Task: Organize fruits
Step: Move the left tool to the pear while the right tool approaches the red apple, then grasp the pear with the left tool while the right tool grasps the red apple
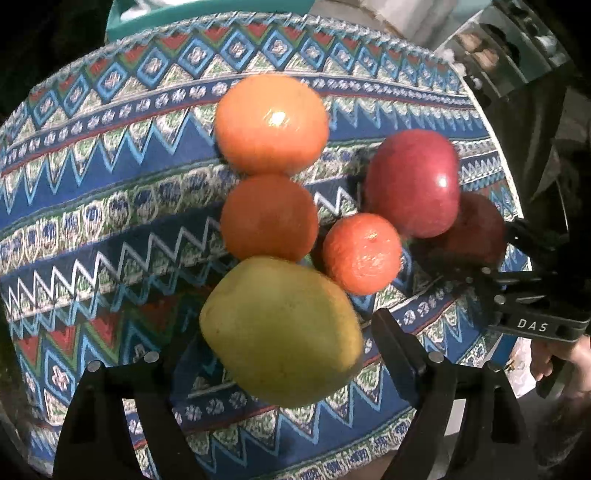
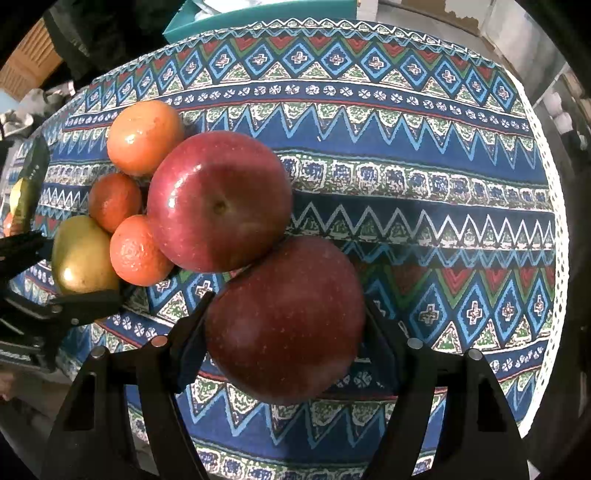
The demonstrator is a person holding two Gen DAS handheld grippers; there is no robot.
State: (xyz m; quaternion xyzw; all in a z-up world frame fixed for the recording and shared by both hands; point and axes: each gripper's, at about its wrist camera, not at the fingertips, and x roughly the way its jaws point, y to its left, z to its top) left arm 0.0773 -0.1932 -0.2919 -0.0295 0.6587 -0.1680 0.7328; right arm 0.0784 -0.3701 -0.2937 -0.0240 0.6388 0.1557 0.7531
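Observation:
A cluster of fruit lies on a patterned tablecloth (image 1: pixel 92 206). My left gripper (image 1: pixel 284 332) is shut on a yellow-green pear (image 1: pixel 280 328), also visible in the right wrist view (image 2: pixel 81 254). My right gripper (image 2: pixel 286 317) is shut on a dark red apple (image 2: pixel 284 317), which shows at the right of the left wrist view (image 1: pixel 476 229). A second red apple (image 2: pixel 219 201) (image 1: pixel 413 181) touches it. A large orange (image 1: pixel 271 123) (image 2: pixel 144 136), a mid orange (image 1: pixel 269 218) (image 2: pixel 114 201) and a small mandarin (image 1: pixel 362 253) (image 2: pixel 136 251) lie between.
A teal box (image 2: pixel 258 14) stands beyond the table's far edge. The round table's edge (image 2: pixel 546 177) curves down the right, with shelves and clutter past it. The cloth right of the apples (image 2: pixel 424 184) carries nothing.

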